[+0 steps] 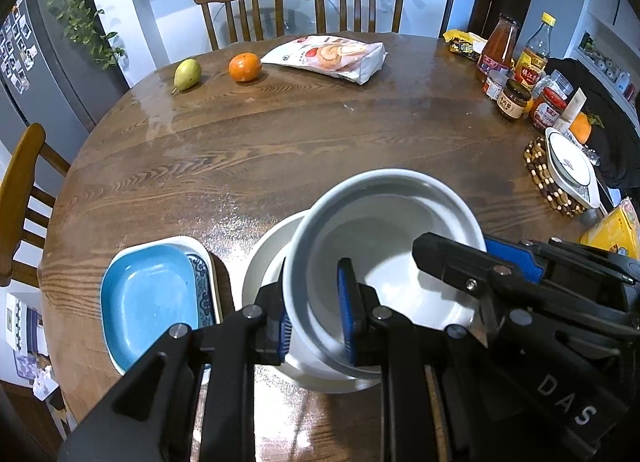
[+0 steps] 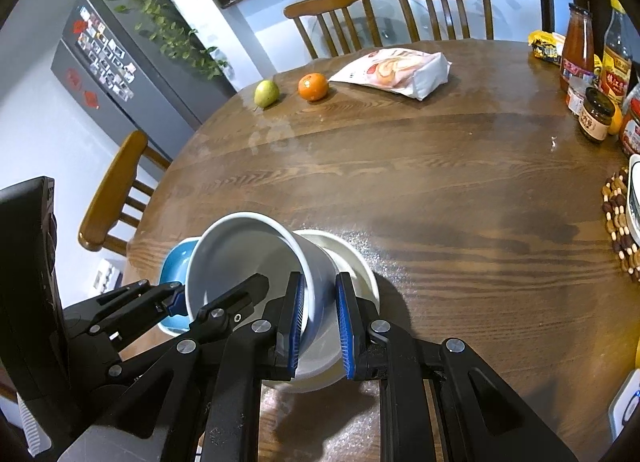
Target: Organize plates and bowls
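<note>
Held bowl: a deep, round, glossy white ceramic bowl (image 1: 384, 262) with a straight wall, tilted, its base over a second dish, its mouth empty.
Dish beneath: a shallower, round, off-white ceramic bowl (image 1: 260, 262) resting on the table; the tilted bowl sits partly inside its rim.
Left gripper (image 1: 316, 314): black jointed fingers with ribbed blue pads, pinching the near wall of the deep white bowl, one pad outside and one inside.
Right gripper (image 2: 318, 322): the same build, clamped on the opposite side of that bowl's wall, one pad inside and one outside.
Blue dish: a smooth, glazed sky-blue rectangular dish with rounded corners (image 1: 148, 298), stacked on a white rectangular plate with a dark blue patterned border (image 1: 204, 274), just to the left of the two bowls in the left wrist view.
Table: a round, dark wooden table (image 1: 280, 150) with bold grain and a shiny finish.
Far side: a green pear (image 1: 186, 74), an orange (image 1: 245, 67) and a crinkled white plastic food bag (image 1: 332, 56) lie there.
Right edge: a white round plate with a thin dark rim line (image 1: 570, 162) on a beaded wooden trivet (image 1: 538, 170), beside glass jars and bottles (image 1: 516, 66).
</note>
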Tool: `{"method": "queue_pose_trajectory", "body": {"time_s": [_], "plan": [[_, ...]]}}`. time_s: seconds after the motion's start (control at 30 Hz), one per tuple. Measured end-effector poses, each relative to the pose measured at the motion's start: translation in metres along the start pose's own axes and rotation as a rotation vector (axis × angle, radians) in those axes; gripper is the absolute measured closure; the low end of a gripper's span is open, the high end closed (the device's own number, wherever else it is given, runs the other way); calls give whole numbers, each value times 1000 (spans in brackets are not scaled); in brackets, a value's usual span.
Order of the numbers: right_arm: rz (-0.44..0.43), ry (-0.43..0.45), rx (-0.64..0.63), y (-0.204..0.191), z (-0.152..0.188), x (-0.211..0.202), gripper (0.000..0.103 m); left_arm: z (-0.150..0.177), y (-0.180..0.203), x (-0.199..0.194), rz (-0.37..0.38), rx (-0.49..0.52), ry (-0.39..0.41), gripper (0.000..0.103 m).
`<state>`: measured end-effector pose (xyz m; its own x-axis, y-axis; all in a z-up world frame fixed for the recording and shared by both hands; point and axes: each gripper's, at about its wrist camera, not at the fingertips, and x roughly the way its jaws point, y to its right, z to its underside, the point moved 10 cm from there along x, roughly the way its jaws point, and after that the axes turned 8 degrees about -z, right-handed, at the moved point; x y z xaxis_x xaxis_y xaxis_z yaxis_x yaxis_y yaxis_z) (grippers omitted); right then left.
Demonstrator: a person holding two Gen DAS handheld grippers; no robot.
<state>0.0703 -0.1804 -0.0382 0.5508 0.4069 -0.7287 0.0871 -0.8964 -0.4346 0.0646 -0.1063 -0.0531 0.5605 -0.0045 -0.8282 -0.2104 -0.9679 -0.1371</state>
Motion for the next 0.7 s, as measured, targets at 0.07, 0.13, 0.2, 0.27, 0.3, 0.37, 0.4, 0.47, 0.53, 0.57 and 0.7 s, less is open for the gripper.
{"method": "queue_pose_trajectory", "body": {"time_s": [0.07, 0.13, 0.2, 0.27, 0.3, 0.37, 0.4, 0.47, 0.53, 0.57, 0.7], "plan": [[-1, -3, -2, -1, 2, 0, 85, 2, -1, 0, -2, -2, -1, 85], [-2, -6, -4, -3, 5, 0, 85, 4, -1, -1, -3, -5, -4, 85], [-3, -8, -7, -3, 7, -1, 85, 6, -1, -1, -3, -6, -6, 85], [-2, -10, -8, -4, 9, -1, 85, 8, -1, -1, -3, -7, -8, 85], [-3, -11, -10, -3, 10, -1, 85, 9, -1, -1, -3, -9, -9, 85], [-2, -12, -12, -3, 11, -1, 85, 10, -1, 0, 1, -13, -14, 85], [-2, -14, -12, -3, 12, -1, 85, 12, -1, 1, 5, -17, -19, 85], [-2, -18, -10, -2, 13, 0, 85, 14, -1, 2, 8, -19, -24, 85], [-1, -26, -8, -2, 16, 2, 85, 16, 0, 4, 8, -20, -31, 85], [0, -30, -8, -1, 17, 3, 85, 17, 0, 4, 9, -21, -33, 85], [2, -39, -9, -1, 19, 5, 85, 18, -1, 6, 9, -21, -41, 85]]}}
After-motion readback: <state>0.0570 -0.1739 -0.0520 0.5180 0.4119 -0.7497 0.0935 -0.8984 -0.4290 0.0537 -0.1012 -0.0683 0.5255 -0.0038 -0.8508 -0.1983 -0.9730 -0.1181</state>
